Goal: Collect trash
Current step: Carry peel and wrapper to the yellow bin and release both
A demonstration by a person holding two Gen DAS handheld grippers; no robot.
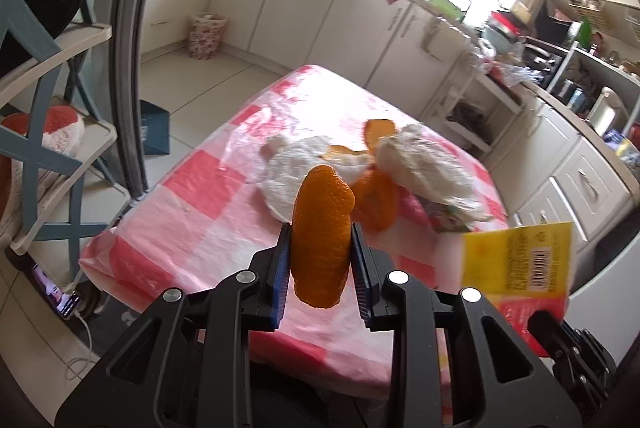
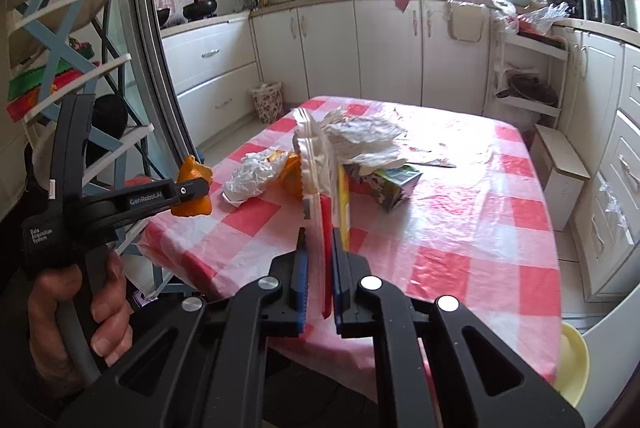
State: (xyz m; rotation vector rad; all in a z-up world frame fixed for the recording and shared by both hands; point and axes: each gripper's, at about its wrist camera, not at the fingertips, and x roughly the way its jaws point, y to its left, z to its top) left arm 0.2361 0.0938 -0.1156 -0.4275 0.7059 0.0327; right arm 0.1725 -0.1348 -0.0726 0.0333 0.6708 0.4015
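My left gripper [image 1: 320,232] is shut on a curled piece of orange peel [image 1: 321,240], held above the near edge of the red-and-white checked table [image 1: 192,188]. In the right wrist view that same gripper [image 2: 192,190] and its orange peel [image 2: 194,188] hang at the left, off the table's corner. My right gripper [image 2: 319,248] is shut on a flat snack packet [image 2: 318,180], white inside and yellow and red outside, seen edge-on. The snack packet [image 1: 520,268] shows at the right of the left wrist view. More orange peels [image 1: 374,202], crumpled tissues [image 1: 424,168] and a crushed carton [image 2: 392,184] lie on the table.
A patterned waste basket [image 1: 206,36] stands on the floor by the white cabinets [image 1: 304,0]. A blue shelf rack [image 1: 48,100] stands at the left, a phone [image 1: 56,298] on the floor below it. A yellow bowl [image 2: 572,360] sits near the table's right corner. A hand [image 2: 76,316] grips the left tool.
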